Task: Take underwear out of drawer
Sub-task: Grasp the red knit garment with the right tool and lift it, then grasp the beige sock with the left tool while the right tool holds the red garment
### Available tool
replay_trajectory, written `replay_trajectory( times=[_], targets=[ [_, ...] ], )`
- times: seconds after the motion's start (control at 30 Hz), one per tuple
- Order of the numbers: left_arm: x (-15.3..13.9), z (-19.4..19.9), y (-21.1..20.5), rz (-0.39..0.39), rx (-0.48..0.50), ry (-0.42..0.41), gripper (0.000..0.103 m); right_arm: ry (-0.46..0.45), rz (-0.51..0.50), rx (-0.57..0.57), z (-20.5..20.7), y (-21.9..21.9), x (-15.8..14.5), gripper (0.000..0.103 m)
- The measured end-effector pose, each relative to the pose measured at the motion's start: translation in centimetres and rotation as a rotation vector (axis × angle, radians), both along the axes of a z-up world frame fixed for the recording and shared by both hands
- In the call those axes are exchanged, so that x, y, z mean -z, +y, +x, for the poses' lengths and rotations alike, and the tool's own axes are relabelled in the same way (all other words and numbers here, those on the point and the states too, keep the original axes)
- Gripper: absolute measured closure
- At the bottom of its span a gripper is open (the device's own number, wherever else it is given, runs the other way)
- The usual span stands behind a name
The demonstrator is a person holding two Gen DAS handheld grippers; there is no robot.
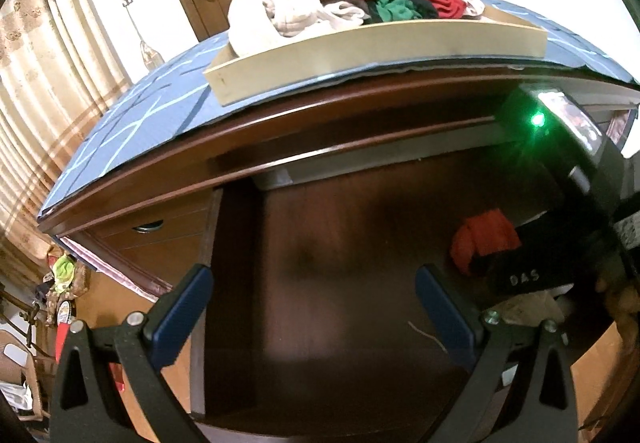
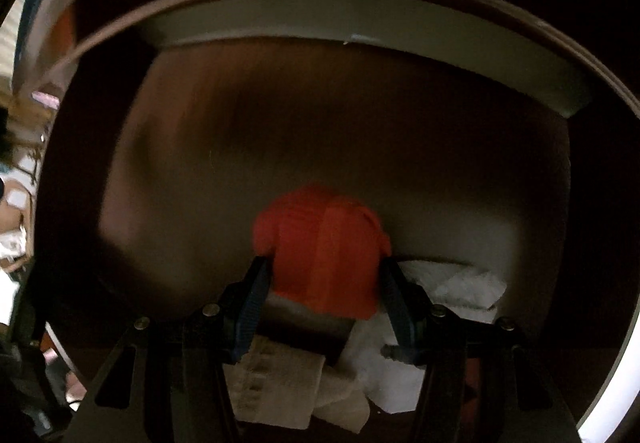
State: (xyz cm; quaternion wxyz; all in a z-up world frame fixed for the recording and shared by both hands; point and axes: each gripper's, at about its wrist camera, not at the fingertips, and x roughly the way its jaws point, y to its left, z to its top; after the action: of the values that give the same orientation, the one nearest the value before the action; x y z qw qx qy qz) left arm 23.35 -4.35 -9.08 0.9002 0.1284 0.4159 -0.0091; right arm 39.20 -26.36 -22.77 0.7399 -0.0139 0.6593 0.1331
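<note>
Inside the drawer (image 2: pixel 280 115), the right gripper (image 2: pixel 324 279) has its fingers (image 2: pixel 252 299) closed on the red underwear (image 2: pixel 320 243) between them; the left gripper (image 1: pixel 314 307) hangs wide, empty.

One open drawer (image 1: pixel 320 243), one red garment (image 2: pixel 324 247), one wooden tray (image 1: pixel 360 47), two tools.

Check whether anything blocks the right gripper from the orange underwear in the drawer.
Nothing visible does. The right gripper already straddles the orange underwear, a finger on each side. White cloths lie beside and beneath it, not between.
</note>
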Motion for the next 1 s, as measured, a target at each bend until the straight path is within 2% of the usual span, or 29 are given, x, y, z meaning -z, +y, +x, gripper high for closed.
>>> replay_trajectory(
  times=[0.17,0.27,0.33,0.4,0.5,0.6,0.7,0.8,0.9,1.0],
  targets=[
    [0.1,0.0,-0.1,0.007,0.002,0.002,0.0,0.002,-0.067,-0.077,-0.2,1.5,0.2,0.052],
    [0.1,0.0,-0.2,0.008,0.004,0.004,0.0,-0.019,-0.063,-0.079,-0.6,1.6,0.0,0.062],
    [0.1,0.0,-0.5,0.009,0.01,0.008,0.0,-0.043,-0.026,-0.054,-1.1,1.0,-0.5,0.071],
    [0.1,0.0,-0.6,0.002,0.023,0.019,0.0,-0.085,0.051,-0.007,-1.8,-0.1,-1.4,0.073],
    [0.3,0.3,-0.7,-0.037,0.051,0.064,0.0,-0.219,0.133,0.032,-3.3,-1.2,-4.1,0.073],
    [0.7,0.8,-1.1,-0.049,0.082,0.115,0.0,-0.349,0.132,0.07,-5.2,-2.6,-6.8,0.073],
    [1.0,1.2,-1.8,-0.054,0.139,0.18,0.0,-0.428,0.116,0.125,-6.8,-4.3,-8.7,0.073],
    [1.4,2.1,-2.9,-0.083,0.211,0.283,0.0,-0.504,0.054,0.135,-8.9,-5.2,-10.4,0.073],
    [1.7,2.8,-4.1,-0.117,0.279,0.379,0.0,-0.539,0.05,0.137,-10.5,-7.1,-11.8,0.073],
    [2.3,3.6,-5.6,-0.188,0.353,0.498,0.001,-0.533,0.072,0.157,-11.7,-7.7,-11.7,0.073]
  ],
)
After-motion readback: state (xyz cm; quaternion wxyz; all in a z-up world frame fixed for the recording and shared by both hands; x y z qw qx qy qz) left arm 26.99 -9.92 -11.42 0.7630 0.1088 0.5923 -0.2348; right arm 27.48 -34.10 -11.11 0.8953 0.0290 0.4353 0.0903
